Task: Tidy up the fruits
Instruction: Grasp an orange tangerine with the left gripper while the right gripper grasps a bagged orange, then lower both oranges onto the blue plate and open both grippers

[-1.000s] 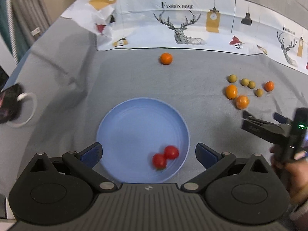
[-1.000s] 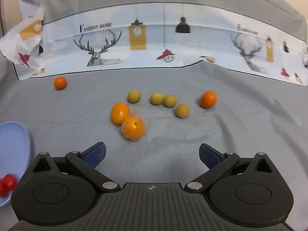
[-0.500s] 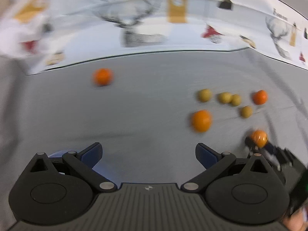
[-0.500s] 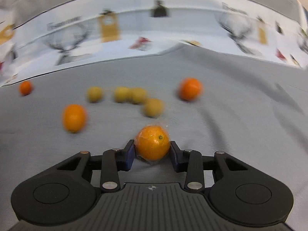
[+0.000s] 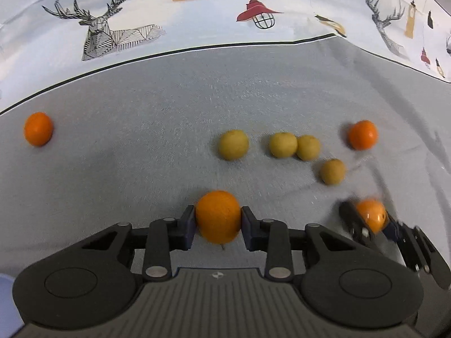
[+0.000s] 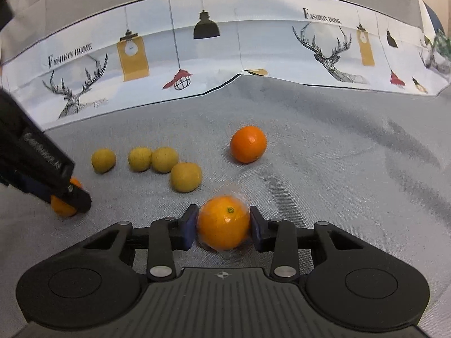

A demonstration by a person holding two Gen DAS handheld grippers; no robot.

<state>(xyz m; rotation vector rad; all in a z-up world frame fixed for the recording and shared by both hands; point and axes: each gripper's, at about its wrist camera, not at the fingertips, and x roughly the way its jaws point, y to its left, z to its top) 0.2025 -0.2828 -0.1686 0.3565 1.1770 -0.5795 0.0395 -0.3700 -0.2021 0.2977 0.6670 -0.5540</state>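
Both claws, left claw (image 5: 217, 224) and right claw (image 6: 222, 224), grip oranges low over the cloth.

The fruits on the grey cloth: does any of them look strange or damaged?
One does: the orange held in the right tool seems wrapped in thin clear film, puckered at its top right. The loose orange and four yellow fruits look bare and undamaged.

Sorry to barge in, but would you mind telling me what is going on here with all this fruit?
A person is sorting fruit with two handheld grippers on a grey cloth. The left gripper is shut on an orange, and the right gripper is shut on a plastic-wrapped orange. Four yellow-green fruits and two more small oranges lie loose on the cloth. A sliver of the blue plate shows at the left.
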